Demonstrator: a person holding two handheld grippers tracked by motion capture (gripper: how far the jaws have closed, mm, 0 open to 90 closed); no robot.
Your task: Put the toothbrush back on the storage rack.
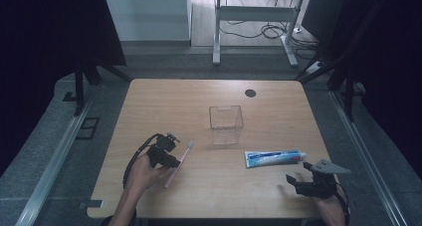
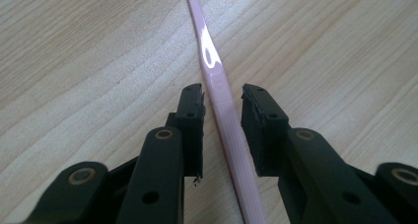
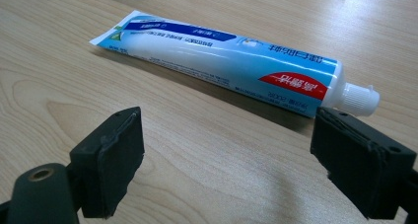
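Pink toothbrush (image 2: 217, 81): lies lengthwise between the left tool's (image 2: 223, 96) narrowly parted jaws, handle at lower centre of frame, not yet clamped. Right tool (image 3: 224, 150): jaws wide, toothpaste tube (image 3: 231, 66) crosswise just beyond.

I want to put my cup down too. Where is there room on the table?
Free: the far strip of the wooden table behind the clear plastic container, and the left and right edges. Crowded: the near middle, with the pink toothbrush, toothpaste tube and both grippers.
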